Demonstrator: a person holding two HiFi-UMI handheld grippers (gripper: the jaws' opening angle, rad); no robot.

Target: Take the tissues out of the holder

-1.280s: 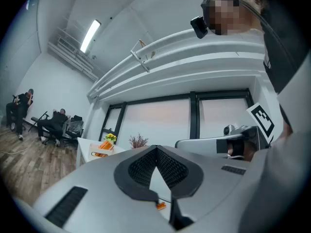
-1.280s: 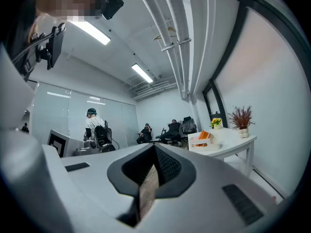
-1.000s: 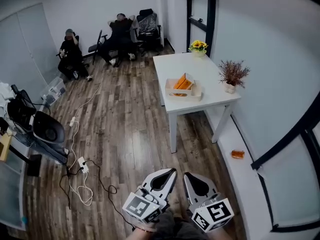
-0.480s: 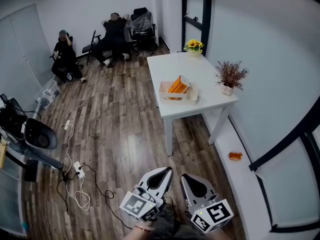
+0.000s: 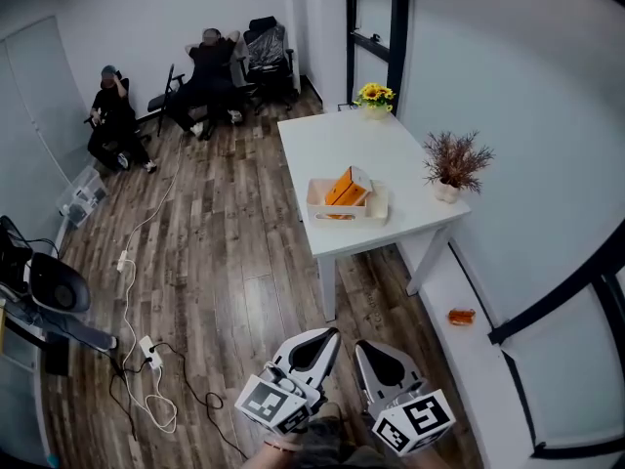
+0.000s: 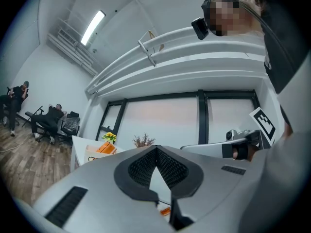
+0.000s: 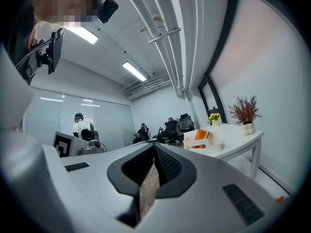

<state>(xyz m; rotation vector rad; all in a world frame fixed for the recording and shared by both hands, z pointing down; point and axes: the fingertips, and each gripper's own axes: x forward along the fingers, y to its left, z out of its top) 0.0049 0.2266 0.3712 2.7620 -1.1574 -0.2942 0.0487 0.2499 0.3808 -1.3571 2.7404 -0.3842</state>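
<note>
A white holder stands near the front edge of a white table, with orange tissue packs sticking up out of it. My left gripper and right gripper are side by side at the bottom of the head view, well short of the table, over the wooden floor. Both point toward the table, shut, with nothing in them. The left gripper view shows its shut jaws and the holder far off at the left. In the right gripper view the tissues are beyond its shut jaws, at the right.
A pot of yellow flowers sits at the table's far end and a dried plant in a white vase at its right edge. Cables and a power strip lie on the floor at left. Two people sit at the back wall. An orange item lies on the window ledge.
The table and holder have come nearer and lower in the head view as both grippers moved forward toward them. Both stay shut.
</note>
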